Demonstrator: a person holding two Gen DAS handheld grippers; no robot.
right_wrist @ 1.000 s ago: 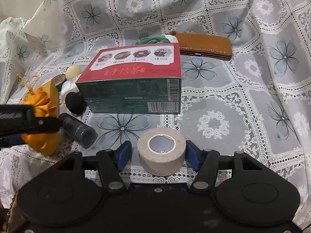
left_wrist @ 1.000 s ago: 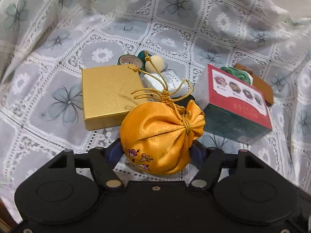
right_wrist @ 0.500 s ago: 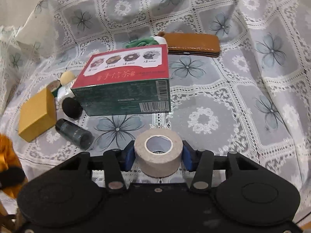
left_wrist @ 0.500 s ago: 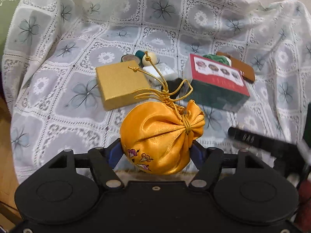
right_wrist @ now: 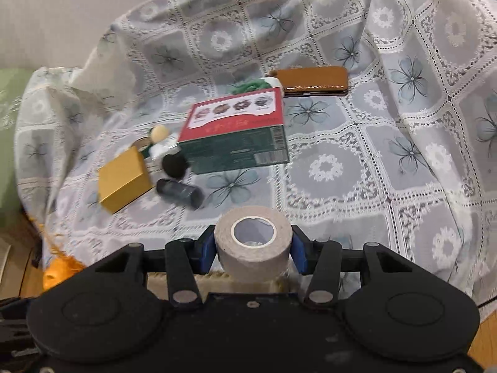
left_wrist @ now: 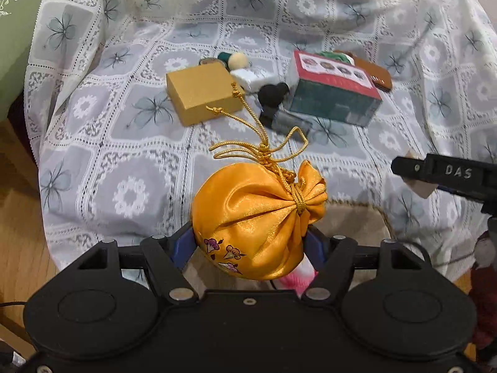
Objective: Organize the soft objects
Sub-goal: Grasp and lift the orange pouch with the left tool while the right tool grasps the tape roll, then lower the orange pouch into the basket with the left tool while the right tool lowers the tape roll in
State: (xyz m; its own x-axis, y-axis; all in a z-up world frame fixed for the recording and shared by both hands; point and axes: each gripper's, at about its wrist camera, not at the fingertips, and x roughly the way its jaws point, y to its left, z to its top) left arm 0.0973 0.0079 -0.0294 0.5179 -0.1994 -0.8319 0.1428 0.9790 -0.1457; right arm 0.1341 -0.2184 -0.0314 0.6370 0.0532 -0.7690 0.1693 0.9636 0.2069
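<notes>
Gripping an orange satin drawstring pouch point(left_wrist: 259, 223), the left tool point(left_wrist: 248, 245) has both blue pads pressed into the pouch's sides; the pouch is cinched shut with gold cord, so its contents cannot be told. It hangs off the lace-covered surface point(left_wrist: 130, 168), above the near edge of the cloth. Below it a woven basket rim point(left_wrist: 357, 214) shows, with a pink-and-white item point(left_wrist: 299, 279) partly hidden under the tool. The right tool point(right_wrist: 253, 244) is closed on a roll of beige tape point(right_wrist: 253, 242), held upright with its hollow core facing the camera, above a tan woven edge point(right_wrist: 217, 281). On the cloth lie a gold box point(right_wrist: 124, 180), a red-and-green tea box point(right_wrist: 236, 136) with lid shut, a dark cylindrical bottle point(right_wrist: 178, 189), a black puff point(right_wrist: 174, 164), a cream ball point(right_wrist: 158, 132) and a brown leather case point(right_wrist: 310, 80). Green fabric point(right_wrist: 248, 86) lies behind the tea box. Only the left view shows the right tool's side point(left_wrist: 447, 174) labelled "DAS" and a green cushion point(left_wrist: 15, 31); only the right view shows a plain wall point(right_wrist: 62, 15).
</notes>
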